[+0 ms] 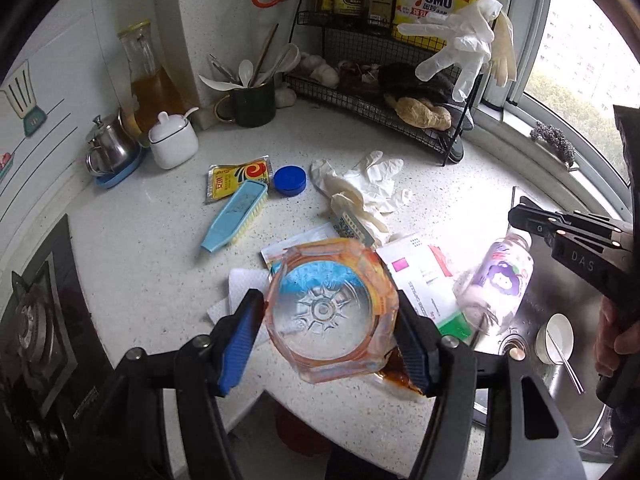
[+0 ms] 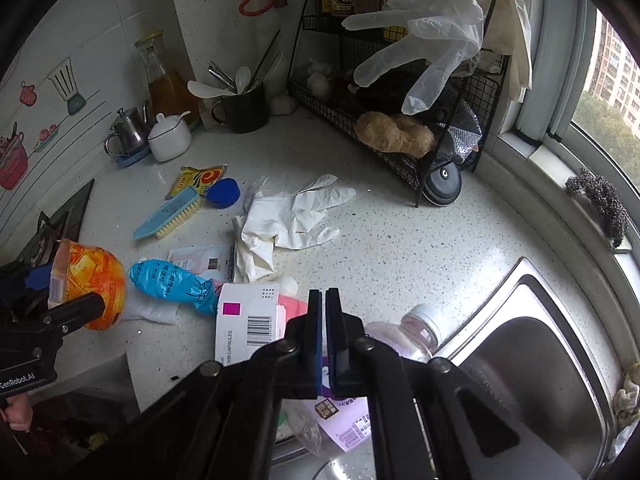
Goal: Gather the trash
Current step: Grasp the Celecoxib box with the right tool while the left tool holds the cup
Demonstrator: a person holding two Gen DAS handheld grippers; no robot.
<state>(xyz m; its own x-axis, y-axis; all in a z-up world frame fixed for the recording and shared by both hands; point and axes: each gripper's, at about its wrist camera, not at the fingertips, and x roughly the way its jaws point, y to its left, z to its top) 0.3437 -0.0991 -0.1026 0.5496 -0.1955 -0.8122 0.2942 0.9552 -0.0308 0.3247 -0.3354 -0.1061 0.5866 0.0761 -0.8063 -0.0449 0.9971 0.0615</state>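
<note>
My left gripper [image 1: 330, 316] is shut on a clear orange plastic cup [image 1: 330, 312] with sauce stains, held above the counter's front edge; the cup also shows in the right wrist view [image 2: 90, 280]. My right gripper [image 2: 323, 300] is shut and empty, hovering over a plastic bottle with a purple label [image 2: 404, 334], which lies at the sink's edge [image 1: 500, 280]. Trash on the counter: a white capsule box [image 2: 244, 320], a blue wrapper [image 2: 172, 284], crumpled white gloves [image 2: 296, 212], a yellow packet [image 1: 238, 176] and a blue lid [image 1: 291, 180].
A blue scrub brush [image 1: 236, 214] lies left of the trash. A steel sink [image 2: 532, 360] is at the right, a gas hob [image 1: 36, 320] at the left. A wire rack [image 1: 384, 92], a utensil mug [image 1: 254, 106] and a sugar pot [image 1: 174, 140] stand at the back.
</note>
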